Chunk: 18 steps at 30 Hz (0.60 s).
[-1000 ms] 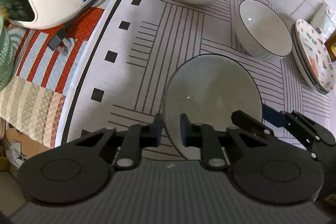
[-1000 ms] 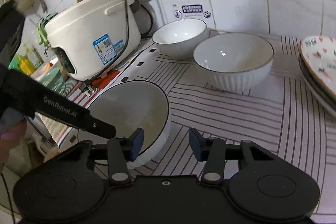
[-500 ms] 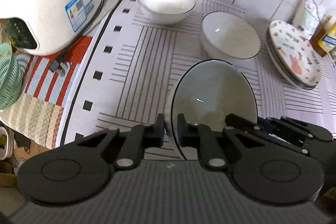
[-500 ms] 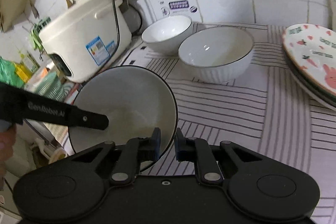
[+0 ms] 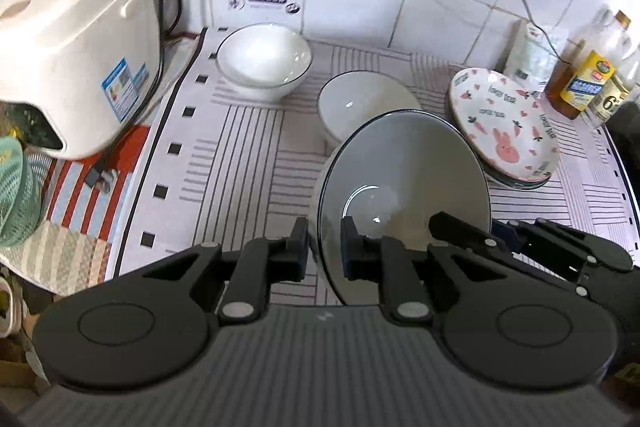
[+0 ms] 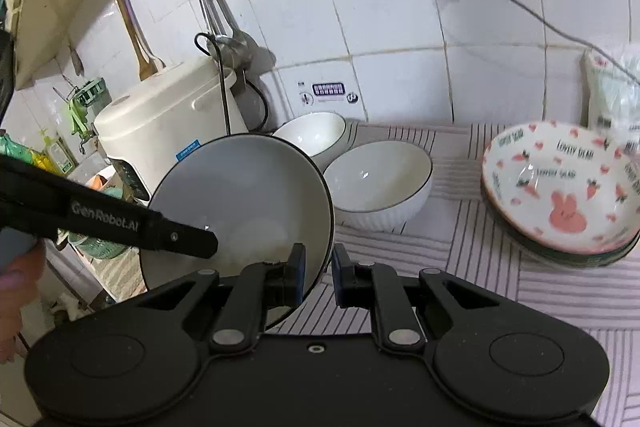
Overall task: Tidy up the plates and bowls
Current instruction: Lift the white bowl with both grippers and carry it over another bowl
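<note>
Both tongs clamp the same bowl (image 5: 404,183), the left tongs (image 5: 324,251) pinching its rim on one side, the right tongs (image 6: 318,273) nipping the opposite edge. It is a round, glossy white ceramic bowl with a thin dark line around the lip, held tilted and clear of the striped mat (image 5: 240,163) on the desk. Just behind it sits a ribbed white bowl (image 6: 380,183), upright on the mat; beyond that one, near the tiled wall, another white bowl (image 5: 264,61). To the ribbed bowl's right, a stack of shallow plates (image 6: 560,195), the top one printed with pink rabbits and carrots. A smooth white rice cooker (image 5: 76,67) stands left of the bowls.
</note>
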Tool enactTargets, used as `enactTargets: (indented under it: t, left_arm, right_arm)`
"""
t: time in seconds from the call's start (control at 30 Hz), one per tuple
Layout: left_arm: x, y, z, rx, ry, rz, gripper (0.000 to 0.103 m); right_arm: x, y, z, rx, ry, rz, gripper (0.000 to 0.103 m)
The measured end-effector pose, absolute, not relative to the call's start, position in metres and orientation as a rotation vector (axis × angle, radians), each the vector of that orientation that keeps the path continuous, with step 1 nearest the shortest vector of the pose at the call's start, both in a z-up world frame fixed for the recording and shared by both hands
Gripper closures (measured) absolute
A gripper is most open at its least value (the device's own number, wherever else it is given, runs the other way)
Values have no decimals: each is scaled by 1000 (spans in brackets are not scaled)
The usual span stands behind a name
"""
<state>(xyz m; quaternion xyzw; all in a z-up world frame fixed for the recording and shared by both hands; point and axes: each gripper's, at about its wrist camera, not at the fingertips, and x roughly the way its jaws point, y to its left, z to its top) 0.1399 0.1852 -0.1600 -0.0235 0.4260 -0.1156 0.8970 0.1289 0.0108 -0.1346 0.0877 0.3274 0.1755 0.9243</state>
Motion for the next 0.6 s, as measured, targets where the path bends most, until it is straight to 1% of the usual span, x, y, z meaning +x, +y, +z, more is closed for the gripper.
enactTargets:
  t: [0.37, 0.6]
  left_arm:
    - [154, 175, -137, -88, 885, -270, 89]
    - [178, 164, -137, -72, 879, -219, 89]
  right_arm:
    - [127, -7, -112, 202, 607, 327, 85]
    - [143, -11, -103, 165, 544, 328, 85]
